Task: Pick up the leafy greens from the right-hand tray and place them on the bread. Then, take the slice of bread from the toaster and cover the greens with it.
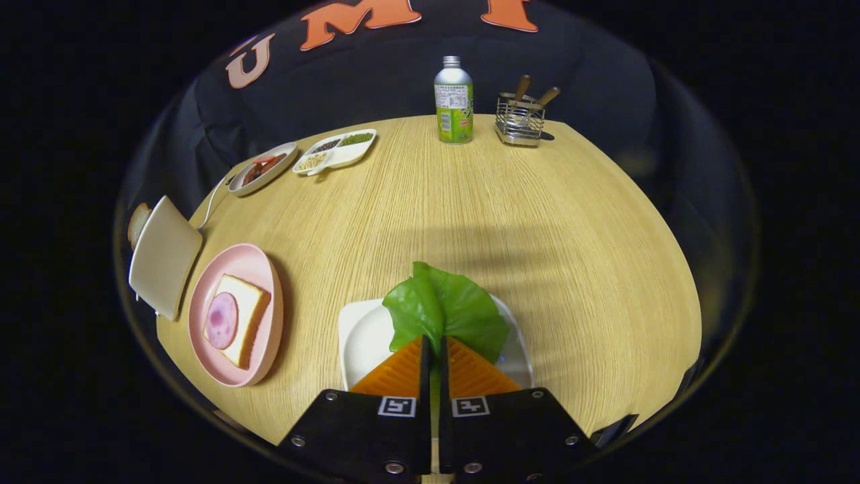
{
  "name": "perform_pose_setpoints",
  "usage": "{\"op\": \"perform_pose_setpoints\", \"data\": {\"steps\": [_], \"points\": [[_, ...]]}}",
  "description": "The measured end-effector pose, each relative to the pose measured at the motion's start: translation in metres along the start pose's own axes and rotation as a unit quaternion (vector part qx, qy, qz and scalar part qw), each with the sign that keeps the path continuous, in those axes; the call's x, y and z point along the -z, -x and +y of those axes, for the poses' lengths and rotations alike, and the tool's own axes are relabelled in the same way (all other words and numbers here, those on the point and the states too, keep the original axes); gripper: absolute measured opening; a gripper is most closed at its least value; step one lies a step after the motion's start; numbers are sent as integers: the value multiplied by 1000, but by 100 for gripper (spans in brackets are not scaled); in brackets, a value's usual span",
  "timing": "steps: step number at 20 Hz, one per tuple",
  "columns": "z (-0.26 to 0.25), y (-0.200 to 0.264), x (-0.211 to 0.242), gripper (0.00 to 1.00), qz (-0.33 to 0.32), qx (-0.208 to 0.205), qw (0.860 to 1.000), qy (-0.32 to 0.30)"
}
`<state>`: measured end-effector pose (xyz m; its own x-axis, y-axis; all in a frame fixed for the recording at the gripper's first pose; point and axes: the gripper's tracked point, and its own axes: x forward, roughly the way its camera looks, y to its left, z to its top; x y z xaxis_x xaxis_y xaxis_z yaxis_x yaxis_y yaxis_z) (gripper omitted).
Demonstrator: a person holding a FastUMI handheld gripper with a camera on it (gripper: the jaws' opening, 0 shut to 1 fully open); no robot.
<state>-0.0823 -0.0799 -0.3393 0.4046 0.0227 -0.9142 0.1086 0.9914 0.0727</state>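
Leafy greens (447,312): one broad, bright green leaf with a pale central rib and a wavy edge, its stem end pinched between the two fingers of the gripper (434,349), which are drawn together and clamped on it. The leaf fans out just ahead of the fingertips, over the white square tray (359,336) on the pale wooden table (537,235). Whether it hangs clear of the tray or rests on it cannot be told; its lower part, and the tray's near edge, are covered by the fingers.

Pink round plate (265,282), beside the tray: holds a square slice of white bread (245,316) with a round pink slice of ham (221,320) lying on it.

Beige toaster (163,254), just beyond the plate at the table's edge: seen side-on, slots not visible; a rounded browned slice (partly hidden) (138,222) shows behind it, and a white cord (213,198) runs from it.

Far side of the table:
- Oval dish (263,168) with reddish-brown food, too small to identify.
- White divided dish (336,151) with three fillings, hard to make out.
- Green and white metal bottle (453,101), upright.
- Wire utensil basket (519,119) with two wooden handles.
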Motion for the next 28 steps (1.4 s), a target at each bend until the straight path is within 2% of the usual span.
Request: {"op": "perform_pose_setpoints", "data": {"steps": [13,28], "points": [[67,55,-55,4,-96,-66,992,55],[169,51,-43,4,-87,-157,975,133]]}}
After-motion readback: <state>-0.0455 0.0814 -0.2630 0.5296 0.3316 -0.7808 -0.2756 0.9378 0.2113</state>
